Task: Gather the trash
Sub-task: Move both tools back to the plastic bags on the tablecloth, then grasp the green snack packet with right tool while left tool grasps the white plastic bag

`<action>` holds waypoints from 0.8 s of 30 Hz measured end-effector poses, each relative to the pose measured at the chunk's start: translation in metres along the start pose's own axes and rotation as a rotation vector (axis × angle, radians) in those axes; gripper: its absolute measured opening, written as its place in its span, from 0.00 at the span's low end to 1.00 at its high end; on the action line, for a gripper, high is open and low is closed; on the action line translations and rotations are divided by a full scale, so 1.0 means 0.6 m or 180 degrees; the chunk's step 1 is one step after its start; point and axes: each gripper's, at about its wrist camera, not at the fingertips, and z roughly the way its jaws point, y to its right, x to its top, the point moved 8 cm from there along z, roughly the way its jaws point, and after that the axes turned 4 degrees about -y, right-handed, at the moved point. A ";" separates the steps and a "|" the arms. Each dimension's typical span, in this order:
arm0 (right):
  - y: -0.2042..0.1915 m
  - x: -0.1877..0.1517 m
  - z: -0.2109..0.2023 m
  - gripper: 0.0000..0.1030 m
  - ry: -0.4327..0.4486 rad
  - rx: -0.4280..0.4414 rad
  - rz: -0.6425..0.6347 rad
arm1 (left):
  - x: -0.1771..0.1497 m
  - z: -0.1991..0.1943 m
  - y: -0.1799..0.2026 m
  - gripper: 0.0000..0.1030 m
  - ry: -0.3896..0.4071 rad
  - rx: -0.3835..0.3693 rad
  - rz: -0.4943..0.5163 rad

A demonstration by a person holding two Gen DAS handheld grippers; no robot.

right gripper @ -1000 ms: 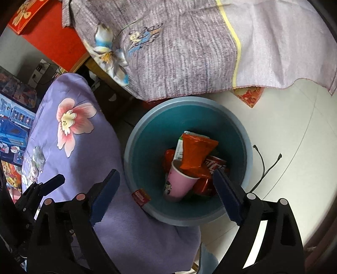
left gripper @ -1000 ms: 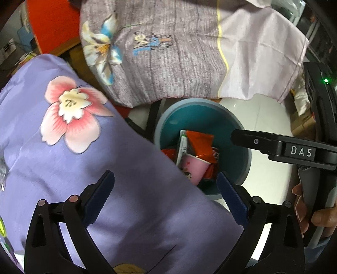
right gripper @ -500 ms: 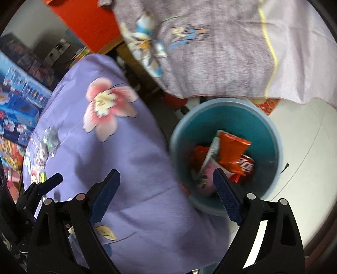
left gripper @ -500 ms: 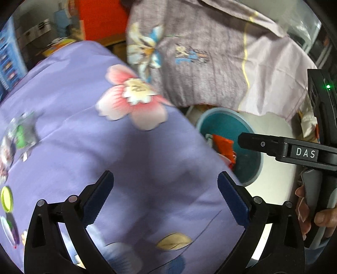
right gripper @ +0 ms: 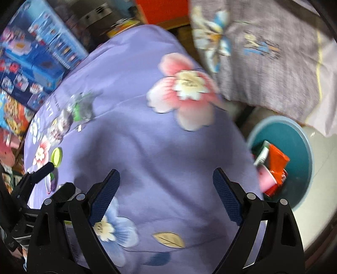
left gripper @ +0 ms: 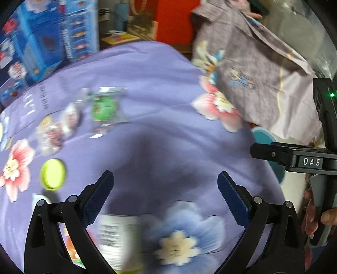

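Note:
Both grippers hang over a table under a purple flowered cloth (left gripper: 151,109). My left gripper (left gripper: 165,194) is open with nothing between its fingers. Below it lies a blurred white carton with a barcode (left gripper: 118,238). A lime green lid (left gripper: 52,173) and clear wrappers, one with a green label (left gripper: 104,107), lie to the left. My right gripper (right gripper: 166,194) is open and empty too. The teal bin (right gripper: 303,147) sits at the right on the floor, holding an orange packet (right gripper: 277,162) and a pink cup (right gripper: 266,179).
A grey-lilac cloth (right gripper: 269,63) drapes furniture behind the bin. Blue toy boxes (left gripper: 46,42) stand along the back left, with a red panel (left gripper: 174,19) behind. The right gripper's body and a hand (left gripper: 324,215) fill the left view's right edge.
Both grippers have swung left from above the bin to over the purple cloth. The bin slid to the right edge, and the lid, wrappers and carton came into view.

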 end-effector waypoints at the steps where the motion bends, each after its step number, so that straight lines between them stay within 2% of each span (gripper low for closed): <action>1: -0.016 0.004 0.005 0.83 -0.0014 -0.0014 -0.0045 | 0.001 -0.005 -0.023 0.96 0.0021 0.0047 -0.0035; 8: -0.143 0.048 0.054 0.83 -0.0160 0.0037 -0.0367 | 0.008 -0.020 -0.167 0.96 0.0070 0.0345 -0.0198; 15: -0.257 0.106 0.120 0.83 -0.0265 0.0036 -0.0613 | 0.027 -0.008 -0.291 0.96 0.0072 0.0455 -0.0456; 24: -0.330 0.176 0.201 0.83 -0.0372 0.0003 -0.0676 | 0.047 0.039 -0.345 0.96 -0.0069 0.0374 -0.0556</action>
